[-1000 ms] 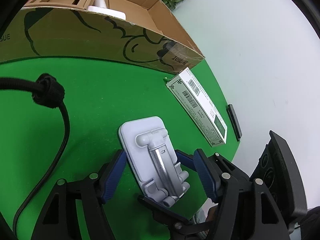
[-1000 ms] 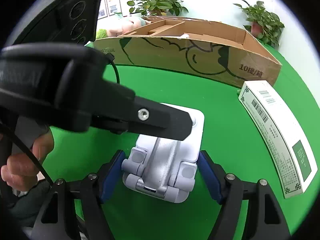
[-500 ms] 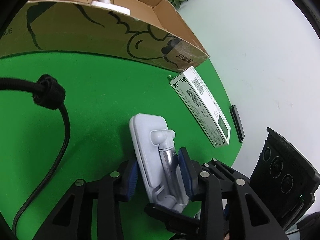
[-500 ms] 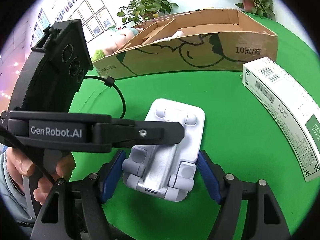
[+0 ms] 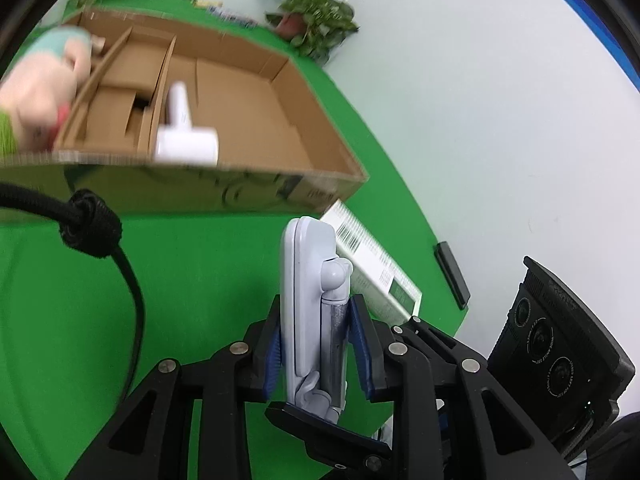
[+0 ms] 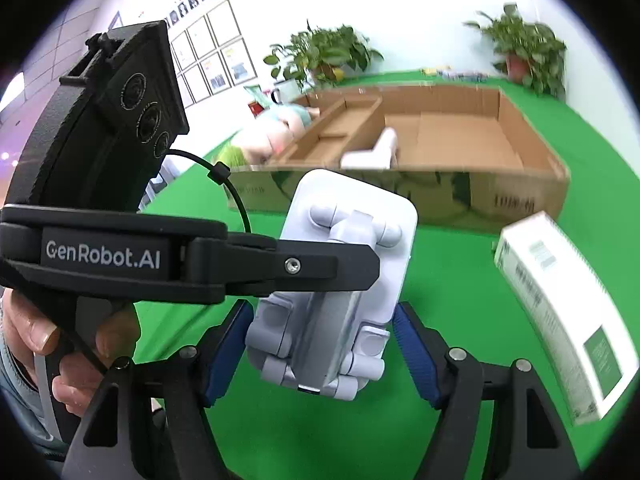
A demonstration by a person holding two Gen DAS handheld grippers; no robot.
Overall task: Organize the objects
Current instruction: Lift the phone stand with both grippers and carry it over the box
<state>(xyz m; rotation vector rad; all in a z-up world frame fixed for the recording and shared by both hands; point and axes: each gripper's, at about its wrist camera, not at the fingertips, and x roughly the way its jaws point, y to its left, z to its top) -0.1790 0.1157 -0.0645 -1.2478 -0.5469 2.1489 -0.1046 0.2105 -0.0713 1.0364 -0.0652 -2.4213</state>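
A pale grey folding phone stand (image 5: pixel 308 300) is clamped edge-on in my left gripper (image 5: pixel 318 344), lifted above the green table. In the right wrist view the stand (image 6: pixel 340 280) hangs between the blue pads of my right gripper (image 6: pixel 324 352), which stands open around it without touching. The left gripper's black finger (image 6: pixel 240 268) crosses in front of the stand. A cardboard box (image 5: pixel 224 120) with dividers lies beyond, holding a white handheld device (image 5: pixel 180 132). A white carton with barcodes (image 5: pixel 372 264) lies on the table to the right, also in the right wrist view (image 6: pixel 560 308).
A plush toy (image 5: pixel 36 88) sits at the box's left end. A black cable (image 5: pixel 120 264) runs across the left. A small black device (image 5: pixel 452 274) lies at the table's right edge (image 5: pixel 432 236). Potted plants (image 6: pixel 324 52) stand behind the box.
The left gripper closed on the stand, turned it on edge and raised it off the table. Both views now look down into the box from higher up.
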